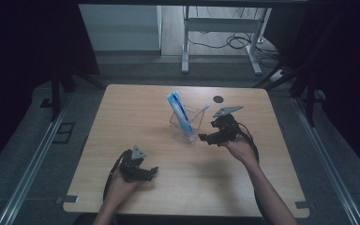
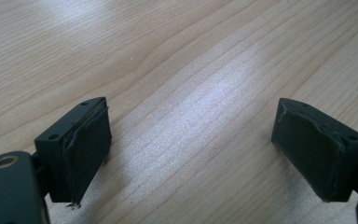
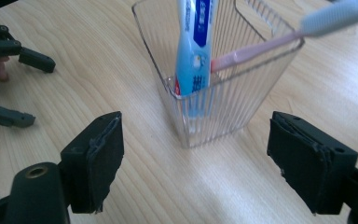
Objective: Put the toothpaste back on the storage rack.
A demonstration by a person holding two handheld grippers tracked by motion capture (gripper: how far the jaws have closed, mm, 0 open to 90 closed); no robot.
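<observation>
In the high view we see the right gripper [image 1: 205,137] released, its jaws spread wide and gripping nothing, with the clear cup [image 1: 186,125] just beyond its tips; the left gripper [image 1: 151,172] lies well apart from the cup, nearer the table's [image 1: 122,122] front edge, also spread and empty. The cup stands upright, and from it the toothpaste tube [image 1: 178,111] rises steeply, its long axis leaning up and away from the right gripper, while the toothbrush [image 1: 200,112] slants over the rim on the other side. In the left gripper view we see two black pads [image 2: 88,144] set far apart with bare wood grain between them, touching nothing. In the right gripper view the jaws stand wide, and the ribbed, transparent cup [image 3: 223,107] sits ahead of them and between their lines, untouched by either pad. The blue and white tube [image 3: 193,51] stands nearly upright inside it, and the pink toothbrush [image 3: 261,46] tilts up to the right, its pale blue head [image 3: 335,16] past the rim. Far to the left we make out the other gripper [image 3: 14,88], spread as well.
</observation>
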